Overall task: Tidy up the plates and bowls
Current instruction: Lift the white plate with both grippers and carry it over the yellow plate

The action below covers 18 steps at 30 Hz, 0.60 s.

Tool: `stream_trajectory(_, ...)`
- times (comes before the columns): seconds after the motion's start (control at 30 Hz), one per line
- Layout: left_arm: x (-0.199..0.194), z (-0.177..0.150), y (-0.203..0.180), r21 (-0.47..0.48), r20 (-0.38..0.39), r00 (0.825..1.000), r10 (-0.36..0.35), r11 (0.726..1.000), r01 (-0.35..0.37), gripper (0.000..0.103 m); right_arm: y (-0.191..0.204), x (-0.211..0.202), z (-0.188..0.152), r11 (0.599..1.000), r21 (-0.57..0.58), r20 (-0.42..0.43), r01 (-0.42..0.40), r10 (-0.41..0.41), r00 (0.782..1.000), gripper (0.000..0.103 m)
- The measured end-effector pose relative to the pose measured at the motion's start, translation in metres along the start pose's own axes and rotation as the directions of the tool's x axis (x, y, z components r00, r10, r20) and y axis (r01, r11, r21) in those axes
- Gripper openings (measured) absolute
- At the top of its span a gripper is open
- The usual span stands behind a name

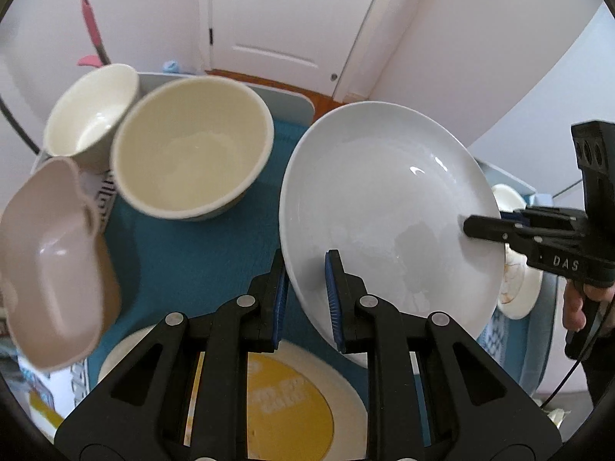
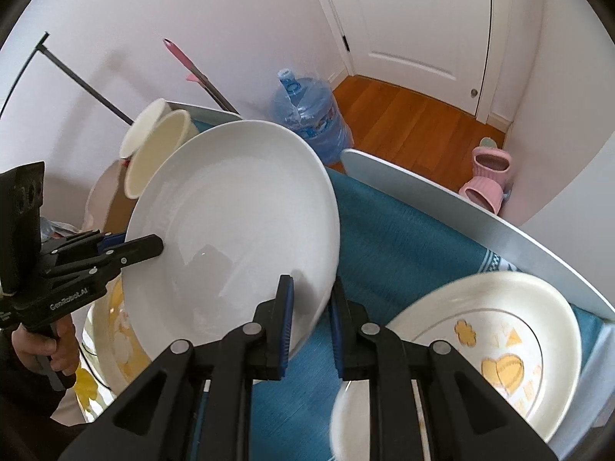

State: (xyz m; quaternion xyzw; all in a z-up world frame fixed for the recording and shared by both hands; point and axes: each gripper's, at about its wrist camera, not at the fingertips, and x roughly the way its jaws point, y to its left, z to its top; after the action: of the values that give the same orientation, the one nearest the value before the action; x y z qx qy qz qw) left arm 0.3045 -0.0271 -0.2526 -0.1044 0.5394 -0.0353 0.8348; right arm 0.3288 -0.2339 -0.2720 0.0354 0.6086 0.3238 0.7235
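The left gripper (image 1: 306, 296) and right gripper (image 2: 310, 326) are both clamping the tilted white plate (image 1: 384, 207) aloft over the blue mat (image 1: 192, 261), while bowls (image 1: 192, 146) and patterned plates (image 2: 499, 345) are lying scattered, seemingly mostly unsorted.

Both the left hand-held gripper (image 1: 306, 299) and the right hand-held gripper (image 1: 471, 226) clamp the tilted white plate (image 1: 384, 199) above the teal-covered surface (image 1: 200, 265).

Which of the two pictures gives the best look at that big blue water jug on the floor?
The right wrist view: the water jug stands in plain sight on the wooden floor past the table's far edge. In the left wrist view only its blue cap peeks over the table edge, behind the bowls.
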Motion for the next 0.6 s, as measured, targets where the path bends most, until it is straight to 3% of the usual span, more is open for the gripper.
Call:
stream_trajectory(0.3, -0.065, -0.048, 0.019, -0.050, 0.048, 0.999, 0.009, 0.999, -0.006, 0.017, 0.059, -0.035, -0.036, 0.998, -0.052, 0.028, -0.033, 0.034, 0.999, 0.016)
stream_trajectory(0.6, -0.096, -0.098, 0.051, -0.065, 0.023, 0.998, 0.054, 0.996, -0.052, 0.017, 0.104, -0.018, -0.080, 0.996, 0.002, 0.011, -0.091, 0.091, 0.996, 0.016)
